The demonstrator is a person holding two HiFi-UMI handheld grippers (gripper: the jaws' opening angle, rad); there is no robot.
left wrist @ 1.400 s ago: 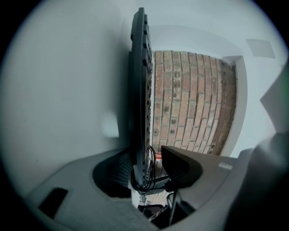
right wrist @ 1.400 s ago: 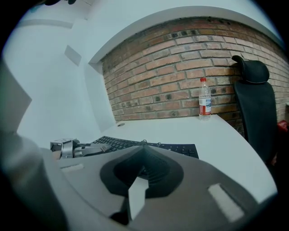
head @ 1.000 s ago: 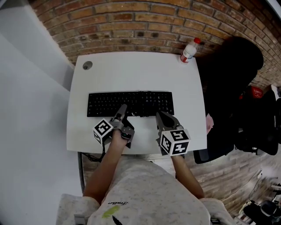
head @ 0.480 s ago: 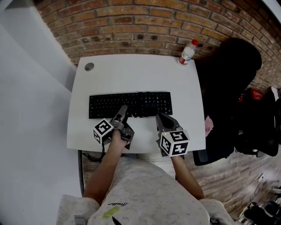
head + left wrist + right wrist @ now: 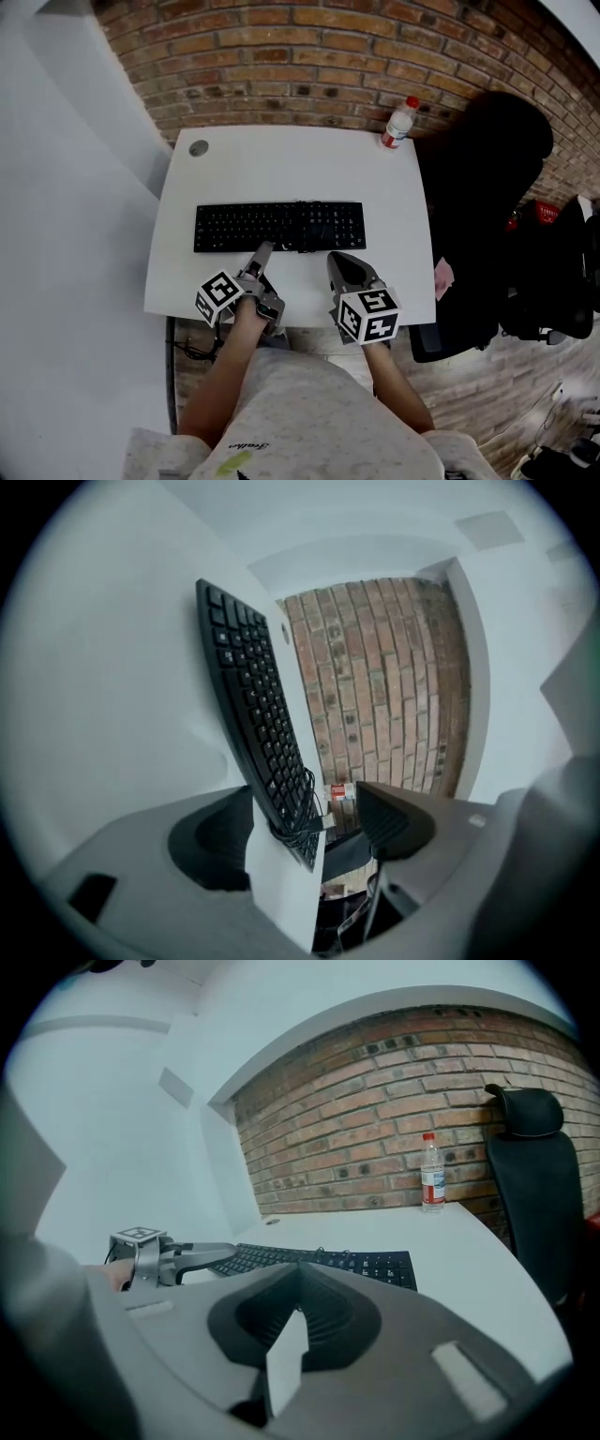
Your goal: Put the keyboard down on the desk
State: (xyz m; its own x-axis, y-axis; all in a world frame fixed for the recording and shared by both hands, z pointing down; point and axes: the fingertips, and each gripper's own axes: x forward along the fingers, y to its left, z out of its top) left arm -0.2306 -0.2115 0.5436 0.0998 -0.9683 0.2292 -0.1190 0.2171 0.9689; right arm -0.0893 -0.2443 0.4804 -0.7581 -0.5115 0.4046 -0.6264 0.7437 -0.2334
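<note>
Keyboard, black, lies flat across the middle of the white desk, long side parallel to the brick wall behind. Black chair stands at the desk's right side.

Left gripper: tips just at the keyboard's near edge, contact unclear. Its own view shows the jaws spread, pinching nothing, keys running away ahead.

Right gripper: over the desk's front strip, just short of the keyboard. Its own view shows the jaws pressed together on nothing.

Plastic bottle, red cap, upright at the far right corner. Small round grommet at the far left corner.
</note>
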